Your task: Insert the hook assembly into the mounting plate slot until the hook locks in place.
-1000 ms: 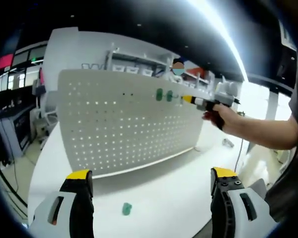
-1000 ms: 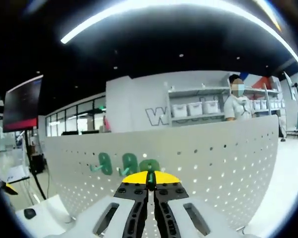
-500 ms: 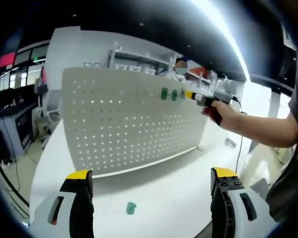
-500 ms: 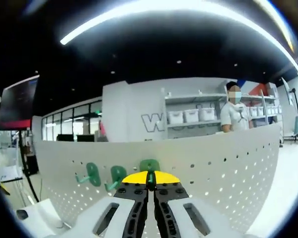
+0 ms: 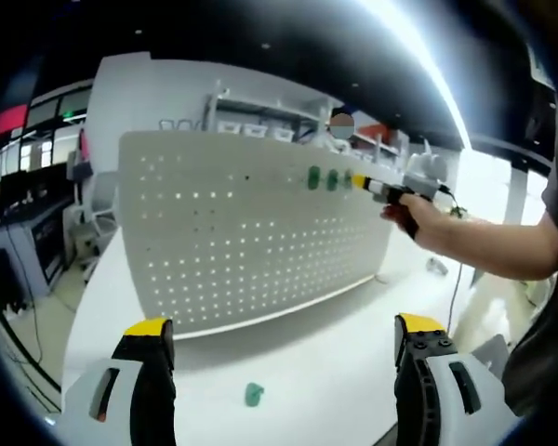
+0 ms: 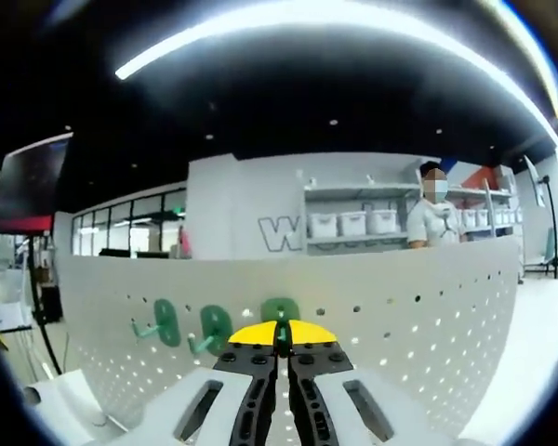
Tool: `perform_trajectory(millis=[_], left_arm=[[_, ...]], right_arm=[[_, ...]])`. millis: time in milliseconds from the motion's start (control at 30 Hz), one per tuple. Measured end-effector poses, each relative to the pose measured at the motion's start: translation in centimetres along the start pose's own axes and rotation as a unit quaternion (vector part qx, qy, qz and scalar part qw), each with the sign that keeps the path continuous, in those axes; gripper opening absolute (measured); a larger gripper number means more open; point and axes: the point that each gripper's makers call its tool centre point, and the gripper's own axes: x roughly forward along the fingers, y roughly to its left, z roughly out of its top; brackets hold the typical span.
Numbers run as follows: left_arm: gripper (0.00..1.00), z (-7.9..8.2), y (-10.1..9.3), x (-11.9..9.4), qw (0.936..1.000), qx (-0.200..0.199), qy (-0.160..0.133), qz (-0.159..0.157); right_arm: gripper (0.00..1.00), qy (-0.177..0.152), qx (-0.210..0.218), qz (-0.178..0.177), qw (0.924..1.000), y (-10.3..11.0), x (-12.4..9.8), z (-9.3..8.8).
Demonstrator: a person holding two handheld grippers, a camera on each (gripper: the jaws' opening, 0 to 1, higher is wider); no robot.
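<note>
**Third hook at the plate — right hand-held gripper leads**

The right hand-held gripper (image 6: 281,336) has its jaws together, clamped on a green hook (image 6: 280,310) whose rounded head shows just above the yellow jaw tips. The hook lies straight ahead of the gripper, along the jaws' own line, and at or against the face of the perforated plate (image 6: 418,307); whether it is seated in a slot cannot be told. Two more green hooks are on the plate just to its left in the right gripper view: one (image 6: 214,329) beside it, another (image 6: 164,320) further along the same row.

In the left gripper view, the right hand-held gripper (image 5: 361,183) is at the plate's upper row, held by the person's hand (image 5: 415,216).

The left hand-held gripper (image 5: 281,339) has its jaws wide apart and empty, well away from the plate (image 5: 251,232). A spare green hook (image 5: 253,395) lies on the worktop (image 5: 335,358) between its jaws — nearer the left hand.

Judgement: the coming push runs along the right gripper's long axis, into the plate, until the hook locks.
</note>
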Motion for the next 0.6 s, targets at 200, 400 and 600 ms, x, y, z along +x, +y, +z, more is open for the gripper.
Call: perform_trajectory(millis=[200, 400, 600], left_arm=[[1.00, 0.0, 0.4, -0.4, 1.0000, 0.002, 0.003, 0.005], [1.00, -0.1, 0.4, -0.4, 1.0000, 0.002, 0.003, 0.008], [1.00, -0.9, -0.6, -0.1, 0.9999, 0.005, 0.013, -0.001]], right_arm=[[0.00, -0.001, -0.015, -0.004, 0.9999, 0.2, 0.2, -0.2], [0.01, 0.005, -0.032, -0.008, 0.9994, 0.4, 0.1, -0.5], [0.02, 0.023, -0.055, 0.004, 0.9982, 0.6, 0.1, -0.7]])
